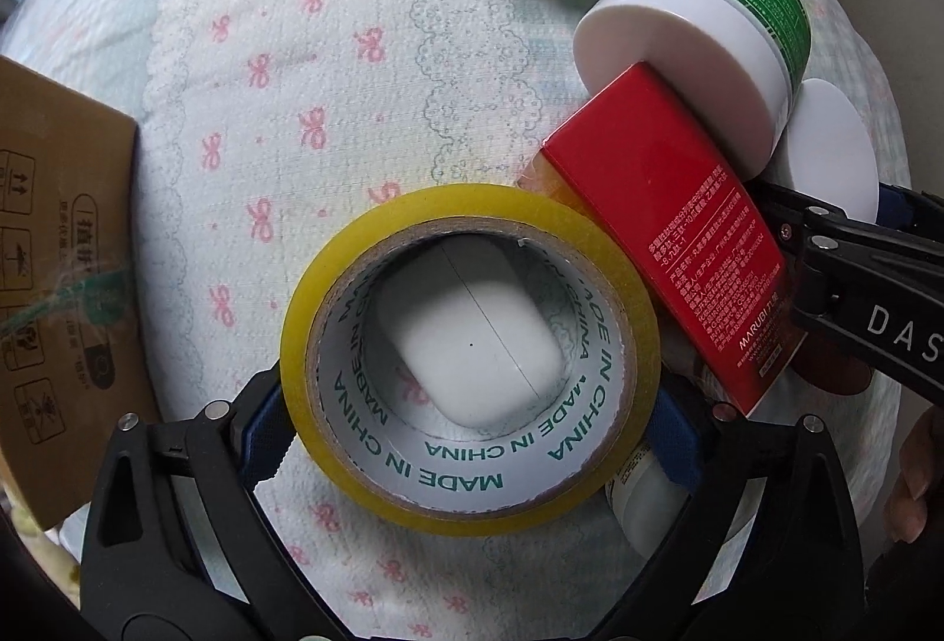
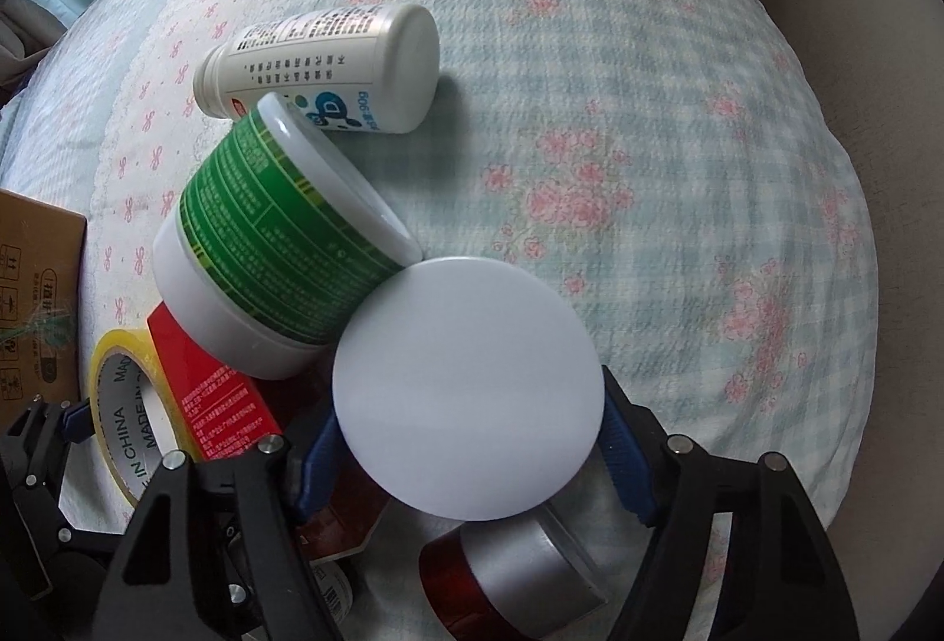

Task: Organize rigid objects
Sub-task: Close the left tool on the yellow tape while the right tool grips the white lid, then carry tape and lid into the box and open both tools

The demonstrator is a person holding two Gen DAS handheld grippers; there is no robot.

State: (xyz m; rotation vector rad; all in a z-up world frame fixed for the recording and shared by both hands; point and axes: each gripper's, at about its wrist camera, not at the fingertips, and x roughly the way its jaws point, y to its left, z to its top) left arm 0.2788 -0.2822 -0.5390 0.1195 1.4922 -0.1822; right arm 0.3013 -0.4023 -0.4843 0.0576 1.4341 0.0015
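Observation:
My left gripper [image 1: 469,434] is shut on a yellow tape roll [image 1: 469,346], its blue pads on either side. A white earbud case [image 1: 481,340] shows through the roll's hole. A red box [image 1: 678,252] leans beside the roll, under a tipped green-labelled white jar [image 1: 696,51]. My right gripper [image 2: 469,455] is shut on a white round lid or jar [image 2: 469,387], held between its blue pads. In the right wrist view the green jar [image 2: 277,240], the red box [image 2: 212,387] and the tape roll [image 2: 124,411] lie to the left.
A white pill bottle [image 2: 330,69] lies on its side on the patterned bedcover [image 2: 649,140]. A cardboard box [image 1: 59,287] stands at the left. A dark red and silver jar [image 2: 513,576] lies below the right gripper. A small white bottle [image 1: 643,499] lies under the left gripper.

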